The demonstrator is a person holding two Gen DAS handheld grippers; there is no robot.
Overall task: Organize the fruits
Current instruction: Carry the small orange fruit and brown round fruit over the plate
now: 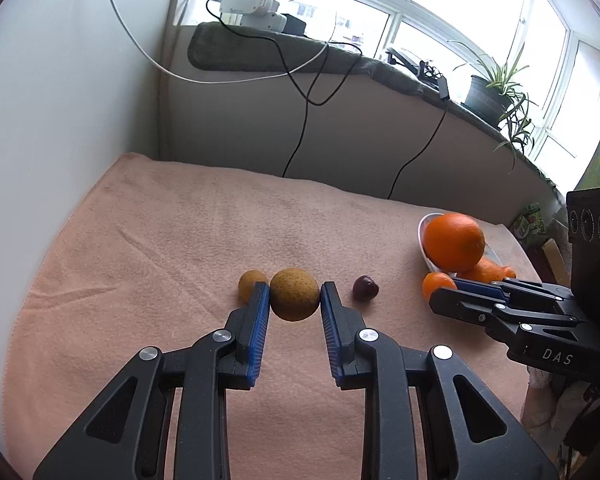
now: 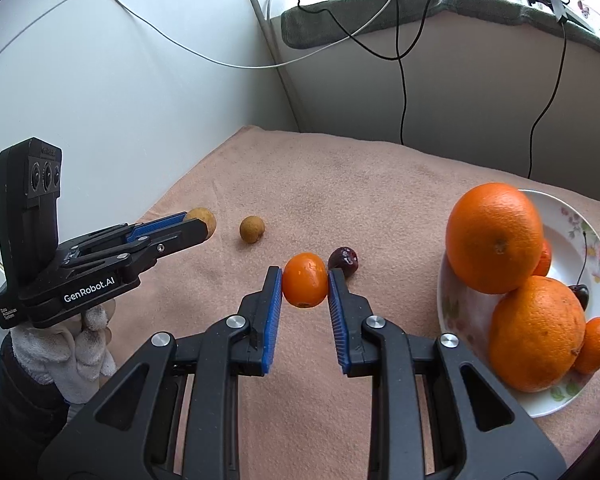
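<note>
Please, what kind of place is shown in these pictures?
Probably a room in a home, by a big window. A potted plant stands on the padded window ledge, beside chargers and cables. Fruit lies on a pink towel, and a flowered plate holds oranges.

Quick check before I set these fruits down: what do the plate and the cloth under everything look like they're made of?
Plate: looks like glazed ceramic or porcelain, glossy white with a printed flower pattern on the rim; melamine can't be ruled out. Cloth: soft peach-pink terry or fleece, matte and fuzzy, with shallow wrinkles, so it should cushion the fruit and slow rolling.
</note>
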